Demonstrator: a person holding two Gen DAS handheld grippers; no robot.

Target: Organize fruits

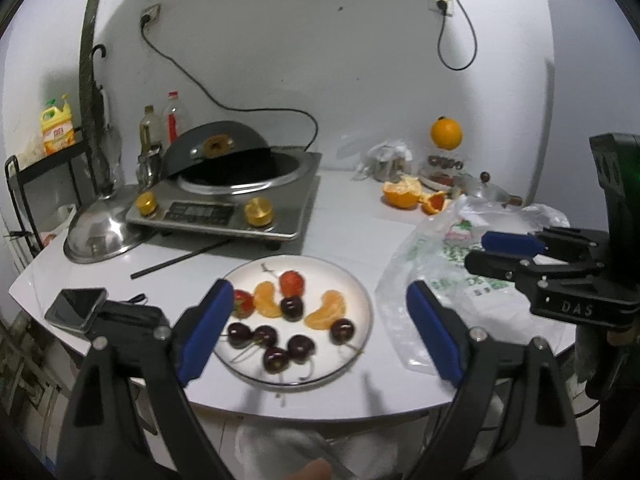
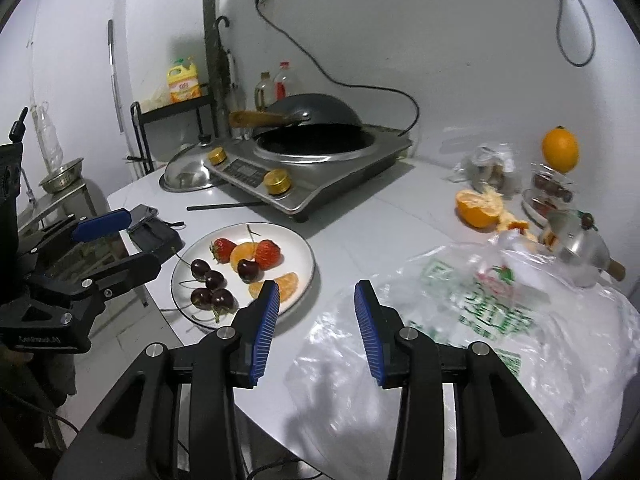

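White tabletop (image 1: 340, 232) holds the round white fruit plate (image 1: 362, 300); left gripper (image 1: 320, 320), wide open and empty, hangs right above it, nearer than the empty, part-open right gripper (image 2: 316, 312)

White walls (image 1: 320, 60) carry two corded sockets (image 1: 441, 2); a black rack (image 2: 168, 120) stands beside the white table (image 1: 352, 236).

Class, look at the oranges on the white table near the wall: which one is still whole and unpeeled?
The whole orange, perched high on a jar by the wall. The other orange lies on the table, torn open with peel spread around it.
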